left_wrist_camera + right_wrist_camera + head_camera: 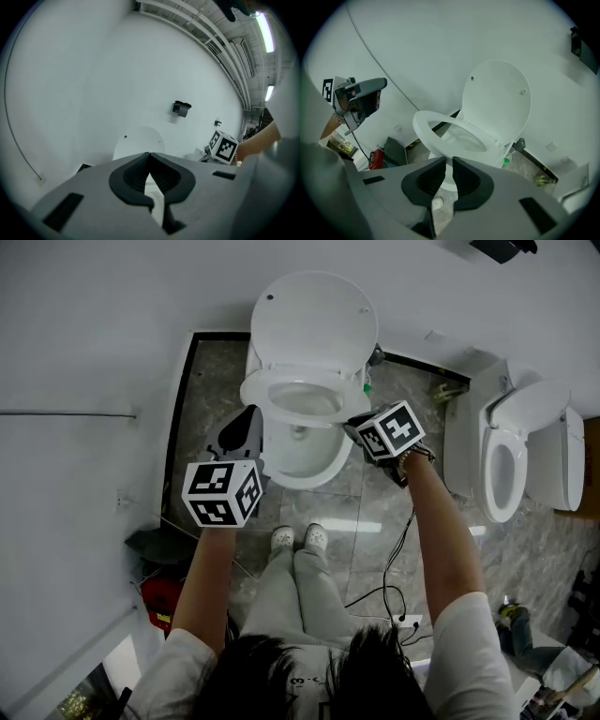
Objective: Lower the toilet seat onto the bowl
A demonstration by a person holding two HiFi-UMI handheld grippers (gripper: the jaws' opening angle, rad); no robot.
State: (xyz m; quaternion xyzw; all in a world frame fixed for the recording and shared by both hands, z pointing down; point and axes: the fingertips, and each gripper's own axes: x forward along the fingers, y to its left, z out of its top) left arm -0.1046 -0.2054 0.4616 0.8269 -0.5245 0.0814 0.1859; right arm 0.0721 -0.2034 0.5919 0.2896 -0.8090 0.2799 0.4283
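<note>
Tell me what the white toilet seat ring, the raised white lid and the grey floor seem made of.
White seat ring: probably moulded plastic, smooth semi-gloss, thin even rim. Raised white lid: likely the same plastic; two small bumper dots show. Grey floor: polished stone or stone-look tile, going by mottled veining, joints and glare.

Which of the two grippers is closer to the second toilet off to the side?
Right. The right gripper is at the right edge of the near toilet, the side toward the second toilet; the left gripper is at its opposite, left edge.
</note>
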